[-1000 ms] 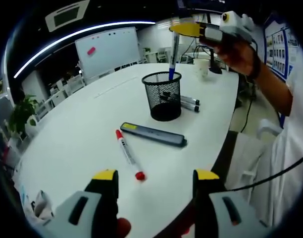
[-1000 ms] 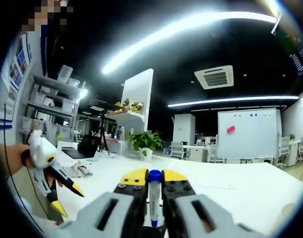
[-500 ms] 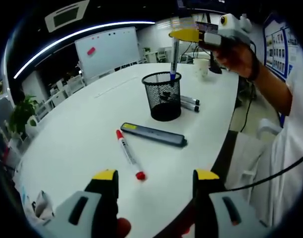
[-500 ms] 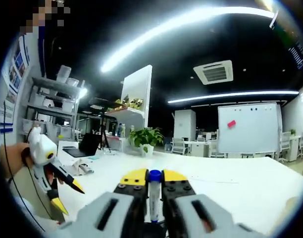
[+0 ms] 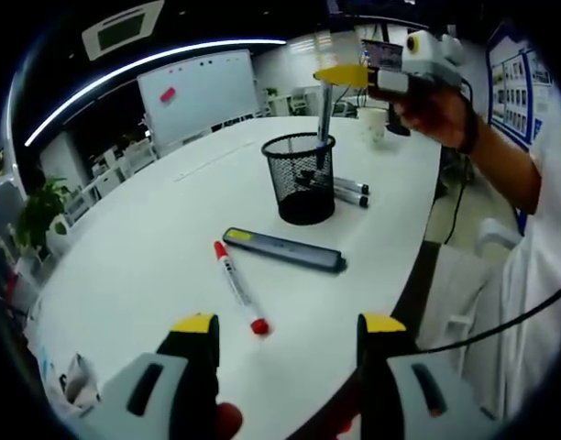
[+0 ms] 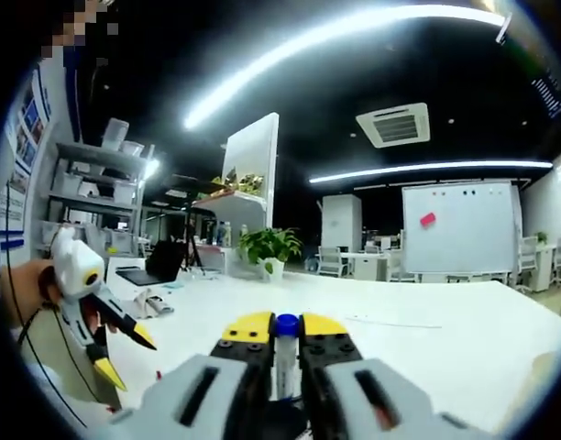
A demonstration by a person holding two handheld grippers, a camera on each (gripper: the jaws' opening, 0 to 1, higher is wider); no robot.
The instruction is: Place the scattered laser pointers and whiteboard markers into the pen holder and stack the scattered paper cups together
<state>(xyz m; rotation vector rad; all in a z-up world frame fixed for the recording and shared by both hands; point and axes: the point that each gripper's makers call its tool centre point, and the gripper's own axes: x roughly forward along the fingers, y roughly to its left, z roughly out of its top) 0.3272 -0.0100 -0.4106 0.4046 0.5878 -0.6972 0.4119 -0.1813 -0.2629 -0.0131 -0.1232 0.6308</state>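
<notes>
Mid-task, marker stage. Right gripper [image 5: 340, 75] up over the black mesh pen holder [image 5: 302, 177], jaws pinched on a blue-capped whiteboard marker [image 5: 323, 119] held upright, lower end already inside the holder's mouth, not yet let go; same pinch seen in right gripper view, marker [image 6: 285, 353] squeezed betw. the yellow-tipped jaws [image 6: 286, 341], blue cap on top. Looks like insertion nearly done, release still to come. Left gripper [image 5: 287, 323] low over the near edge of the white table [image 5: 143, 238], jaws spread wide, carrying nothing. Still out on the table: red-capped marker [image 5: 239, 286] lying flat just ahead of the left jaws, long dark flat laser pointer [image 5: 283, 247] betw. it and the holder, two more markers [image 5: 351, 191] lying side by side just behind the holder's base. Something dark already inside the holder, can't tell what through the mesh. Paper cup [image 5: 375, 126] standing far back near the table's far edge, well apart from the rest; no stack started as far as visible. Roughly: one item going in, at least four loose pens/pointers left, cup stacking untouched. Red marker likely easiest next pick for the left side.
</notes>
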